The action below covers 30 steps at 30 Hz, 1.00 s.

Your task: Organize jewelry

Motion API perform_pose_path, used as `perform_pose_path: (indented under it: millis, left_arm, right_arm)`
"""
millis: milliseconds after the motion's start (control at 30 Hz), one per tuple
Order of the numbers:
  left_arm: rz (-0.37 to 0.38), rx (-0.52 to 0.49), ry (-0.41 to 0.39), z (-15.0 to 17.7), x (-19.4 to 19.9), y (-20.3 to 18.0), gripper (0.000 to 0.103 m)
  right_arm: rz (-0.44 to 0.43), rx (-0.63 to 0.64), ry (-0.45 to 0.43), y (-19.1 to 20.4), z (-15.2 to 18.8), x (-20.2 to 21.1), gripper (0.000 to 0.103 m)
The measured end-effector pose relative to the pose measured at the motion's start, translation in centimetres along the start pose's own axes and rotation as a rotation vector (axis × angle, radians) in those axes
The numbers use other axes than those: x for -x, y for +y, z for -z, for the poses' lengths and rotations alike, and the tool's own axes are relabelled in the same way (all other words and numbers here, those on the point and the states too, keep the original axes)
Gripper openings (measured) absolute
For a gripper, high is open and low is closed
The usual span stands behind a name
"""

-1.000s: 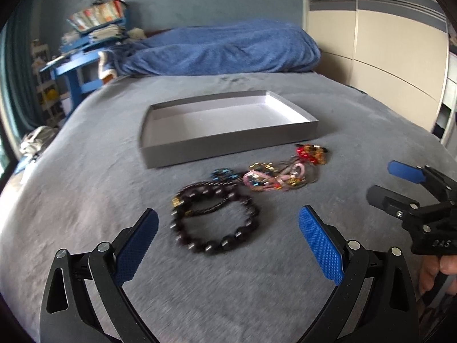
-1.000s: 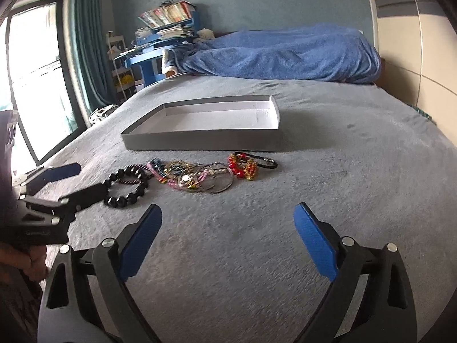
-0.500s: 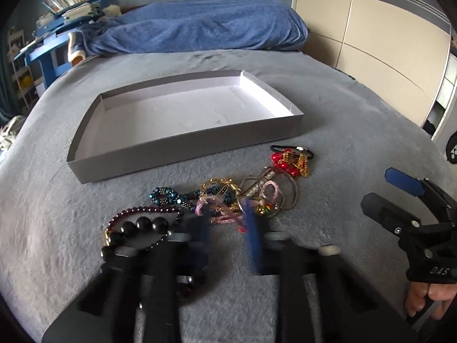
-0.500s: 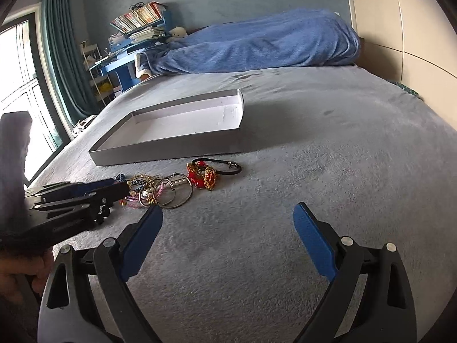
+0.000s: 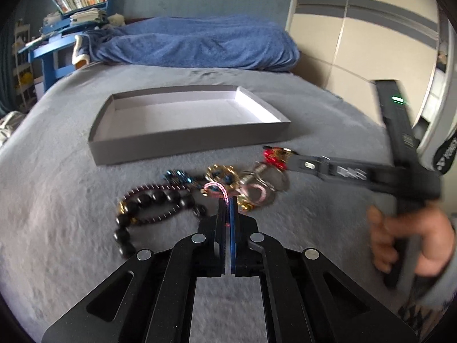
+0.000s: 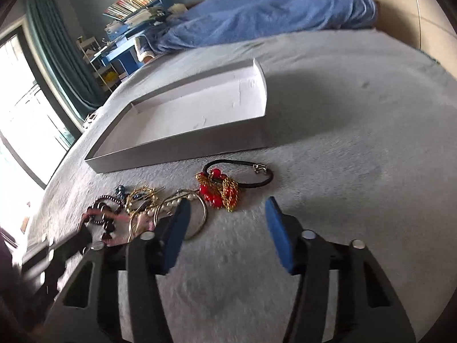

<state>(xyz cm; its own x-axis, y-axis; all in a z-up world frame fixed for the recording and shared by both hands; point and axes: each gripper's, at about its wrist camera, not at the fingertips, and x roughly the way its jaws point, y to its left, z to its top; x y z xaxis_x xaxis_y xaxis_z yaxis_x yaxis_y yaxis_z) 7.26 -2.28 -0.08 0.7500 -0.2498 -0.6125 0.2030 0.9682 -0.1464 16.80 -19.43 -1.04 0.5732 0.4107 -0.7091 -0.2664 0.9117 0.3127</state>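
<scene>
A heap of jewelry lies on the grey bed in front of an empty grey tray (image 5: 188, 145), which also shows in the right wrist view (image 6: 182, 148). My left gripper (image 5: 227, 200) is shut on a pink braided bracelet (image 5: 217, 189), next to a black bead bracelet (image 5: 148, 208) and gold pieces (image 5: 221, 173). My right gripper (image 6: 225, 217) is open, low over the bed just in front of a red-and-gold bracelet (image 6: 218, 191) with a black cord (image 6: 242, 171). In the left wrist view its fingertips (image 5: 288, 157) reach that red bracelet (image 5: 271, 157).
A blue blanket (image 5: 194, 43) lies at the bed's far end. A blue shelf with books (image 5: 65, 23) stands at the far left. Cupboard doors (image 5: 357, 43) are at the right. A window with teal curtain (image 6: 42, 65) is at the left.
My left gripper has gone from wide open to shut on the pink bracelet. My right gripper has moved forward and down to the red bracelet, and its jaws have narrowed but stay open.
</scene>
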Motion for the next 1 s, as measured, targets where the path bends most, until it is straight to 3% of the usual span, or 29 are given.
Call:
perform_pose_path:
  millis: [100,233,367,767,900,1000]
  left_arm:
    - [-0.001,-0.019,-0.012,0.5,0.1,-0.4,0.003]
    - [0.012,-0.022,-0.019,0.6,0.0,-0.5,0.003]
    - [0.017,0.028,-0.014,0.7,0.0,0.4,0.003]
    - [0.016,0.019,-0.026,0.8,0.3,0.3,0.003]
    - [0.021,0.025,-0.025,0.9,0.3,0.5,0.003]
    - [0.024,0.027,-0.027,0.9,0.4,0.5,0.003]
  right_arm:
    - [0.005,0.011,0.019,0.4,-0.3,-1.2,0.042]
    - [0.004,-0.009,0.016,0.3,-0.5,-1.6,0.022]
    - [-0.02,-0.009,-0.023,0.4,-0.1,-0.5,0.019]
    - [-0.077,0.005,-0.16,1.0,-0.6,6.8,0.019]
    - [-0.111,-0.031,-0.088,-0.1,-0.3,6.5,0.019]
    - [-0.083,-0.031,-0.006,-0.8,0.8,5.1,0.019]
